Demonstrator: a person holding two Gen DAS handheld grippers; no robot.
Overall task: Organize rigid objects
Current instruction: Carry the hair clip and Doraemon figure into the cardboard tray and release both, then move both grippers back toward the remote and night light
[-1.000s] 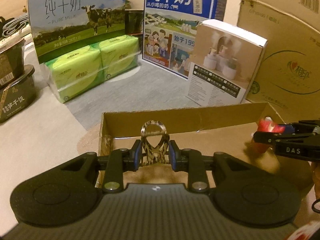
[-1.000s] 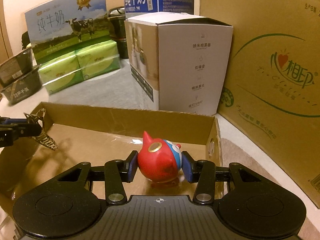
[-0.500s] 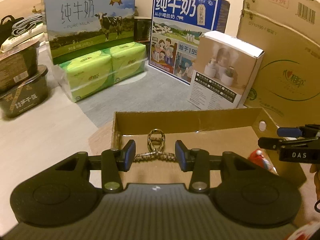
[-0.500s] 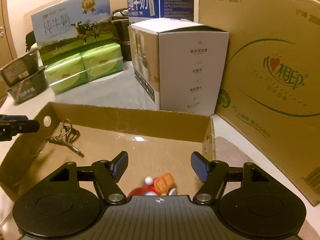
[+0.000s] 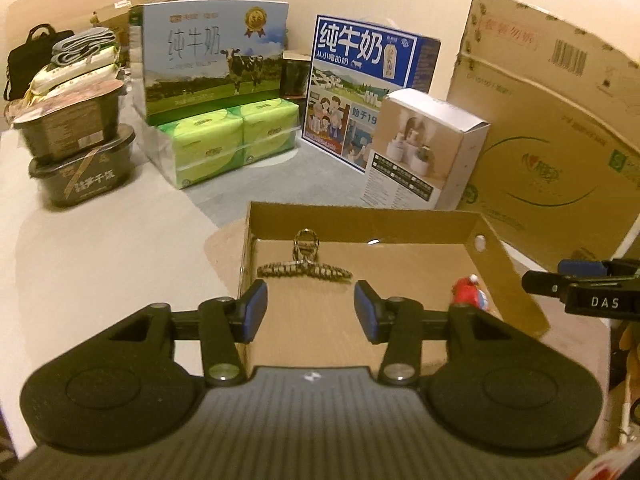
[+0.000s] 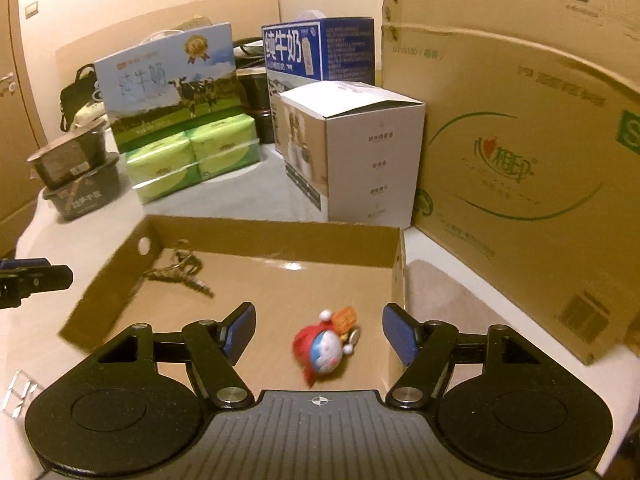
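Release looks like the step in hand: both pieces lie loose on the floor of the shallow cardboard tray point(image 5: 496, 256), the patterned hair claw point(image 5: 306, 266) near its far left corner and the red and blue toy figure point(image 6: 322, 346) toward the near right wall. The left tool point(image 5: 308, 310) has just been opening its jaws and nothing sits between them; the claw lies beyond the tips. The right tool point(image 6: 318, 334) stands about half spread, its jaws having parted too; the figure is below the gap, touched by neither pad. Next move, I judge, is to clear the tray and look for another rigid piece, though no loose one shows. Around the tray stand a white carton point(image 6: 372, 160) just behind it, a large brown shipping box point(image 6: 520, 160) to the right, two milk cases point(image 5: 216, 64), green tissue packs point(image 5: 224, 140) and dark food tubs point(image 5: 80, 160) on the table point(image 5: 100, 248); these crowd any reach past the tray's far wall.
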